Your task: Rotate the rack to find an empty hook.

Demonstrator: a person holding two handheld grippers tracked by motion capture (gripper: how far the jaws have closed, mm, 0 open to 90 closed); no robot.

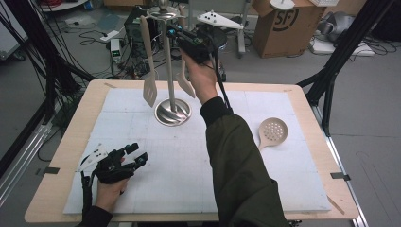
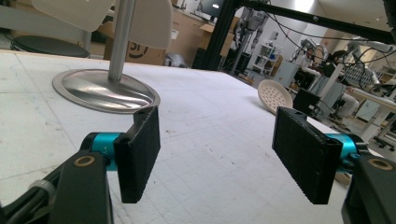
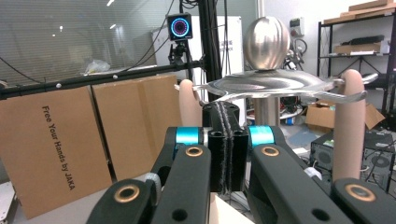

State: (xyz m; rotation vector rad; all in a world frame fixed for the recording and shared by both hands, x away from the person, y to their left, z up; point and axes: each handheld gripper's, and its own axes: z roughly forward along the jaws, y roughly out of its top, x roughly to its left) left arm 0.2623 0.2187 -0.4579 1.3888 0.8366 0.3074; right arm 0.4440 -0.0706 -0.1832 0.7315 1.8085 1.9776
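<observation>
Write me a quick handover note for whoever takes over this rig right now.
Right gripper: jaws shut, raised at the top of the utensil stand, beside a hanging utensil's handle; grip unclear.
Left gripper: open, empty, low over the white mat.
Done: slotted spatula and another utensil hang on the stand.
Left: skimmer spoon lies on the mat, probably to hang next.

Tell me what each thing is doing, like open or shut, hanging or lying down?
left gripper: open, empty, low over the table.
right gripper: shut, up by the rack's top.
rack: standing upright.
slotted turner: hanging from the rack.
second utensil: hanging beside the right hand.
skimmer: lying flat on the table.
</observation>
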